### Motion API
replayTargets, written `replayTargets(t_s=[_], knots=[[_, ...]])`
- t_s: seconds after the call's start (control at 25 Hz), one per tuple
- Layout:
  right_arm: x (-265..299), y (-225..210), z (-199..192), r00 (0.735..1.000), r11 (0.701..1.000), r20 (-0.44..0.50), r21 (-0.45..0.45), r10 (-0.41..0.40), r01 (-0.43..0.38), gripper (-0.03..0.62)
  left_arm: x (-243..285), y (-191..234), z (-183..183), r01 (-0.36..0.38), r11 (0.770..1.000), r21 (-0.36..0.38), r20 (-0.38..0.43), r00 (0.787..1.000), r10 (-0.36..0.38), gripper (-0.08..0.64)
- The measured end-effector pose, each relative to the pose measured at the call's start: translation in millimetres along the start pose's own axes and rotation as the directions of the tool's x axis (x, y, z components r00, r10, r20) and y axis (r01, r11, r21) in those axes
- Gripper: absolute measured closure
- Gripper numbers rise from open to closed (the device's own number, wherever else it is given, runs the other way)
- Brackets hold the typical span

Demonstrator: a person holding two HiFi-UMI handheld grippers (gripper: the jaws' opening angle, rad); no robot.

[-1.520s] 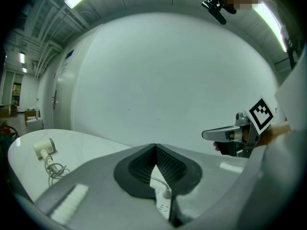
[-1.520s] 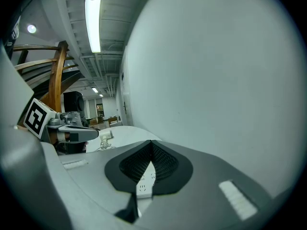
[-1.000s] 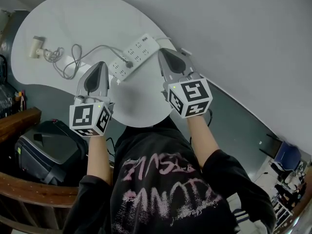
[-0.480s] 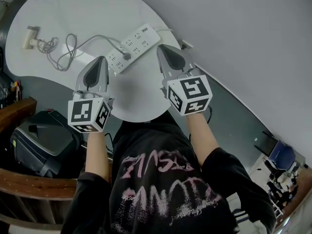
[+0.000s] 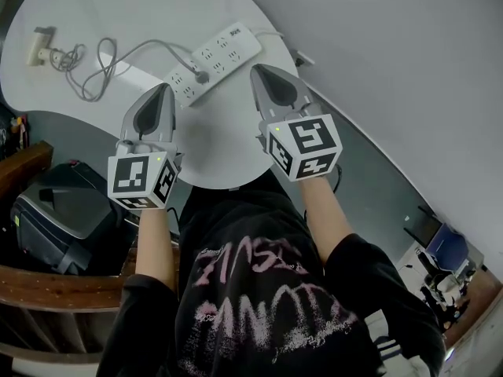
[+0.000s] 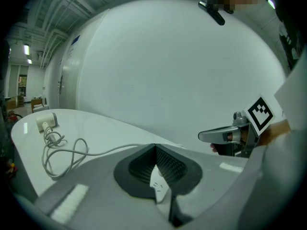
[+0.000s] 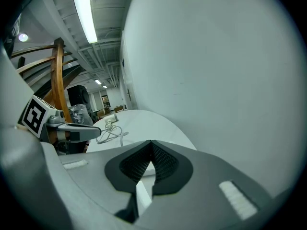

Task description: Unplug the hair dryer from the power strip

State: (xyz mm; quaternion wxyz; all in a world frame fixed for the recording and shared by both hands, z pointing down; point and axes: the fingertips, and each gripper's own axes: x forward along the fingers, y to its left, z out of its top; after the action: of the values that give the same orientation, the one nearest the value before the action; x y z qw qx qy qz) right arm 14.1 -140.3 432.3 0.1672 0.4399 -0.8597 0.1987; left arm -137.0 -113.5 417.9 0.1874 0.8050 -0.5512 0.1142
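The white power strip point(image 5: 214, 63) lies slanted on the round white tabletop point(image 5: 141, 10) in the upper middle of the head view. A grey plug point(image 5: 202, 76) is seated in a socket near the strip's middle. From the plug a grey cord point(image 5: 102, 60) runs left in loose loops to the hair dryer point(image 5: 37, 44), which lies at the upper left of the frame near the tabletop's edge, well apart from the strip. The left hand-held gripper point(image 5: 163, 93) is just below the strip's lower-left end, pointing up the frame. Its own view shows the jaws closed tip to tip with nothing between them. The right hand-held gripper point(image 5: 258, 72) is just right of the strip, near its upper-right end. Its jaws likewise meet at the tips and are empty. The plug sits between the two grippers, and neither one holds it. A black case point(image 5: 55, 222) sits at the lower left, beneath the tabletop's edge, above a wooden rail point(image 5: 63, 277).
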Motion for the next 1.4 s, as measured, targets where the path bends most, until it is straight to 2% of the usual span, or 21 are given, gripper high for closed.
replayTargets(t_s=[0.24,0.56,1.16,1.4], knots=[[8,-1,-10,1.000,1.000,-0.021,0.007,0.002,-0.002,0.571,3,2,-14,-0.004,1.000,-0.022,-0.021,1.000,0.003,0.558],[17,2,-11,0.999,1.000,-0.034,0.000,0.014,-0.014,0.567,5,4,-6,0.008,1.000,-0.028,0.004,1.000,-0.008,0.558],[50,16,-20,0.992,0.995,-0.098,-0.055,0.079,-0.084,0.494,1,8,-17,-0.001,1.000,-0.019,-0.032,0.999,0.001,0.558],[61,17,-29,0.988,0.993,-0.129,-0.062,0.088,-0.097,0.483,0,10,-21,-0.007,1.000,-0.014,-0.038,0.999,0.006,0.558]])
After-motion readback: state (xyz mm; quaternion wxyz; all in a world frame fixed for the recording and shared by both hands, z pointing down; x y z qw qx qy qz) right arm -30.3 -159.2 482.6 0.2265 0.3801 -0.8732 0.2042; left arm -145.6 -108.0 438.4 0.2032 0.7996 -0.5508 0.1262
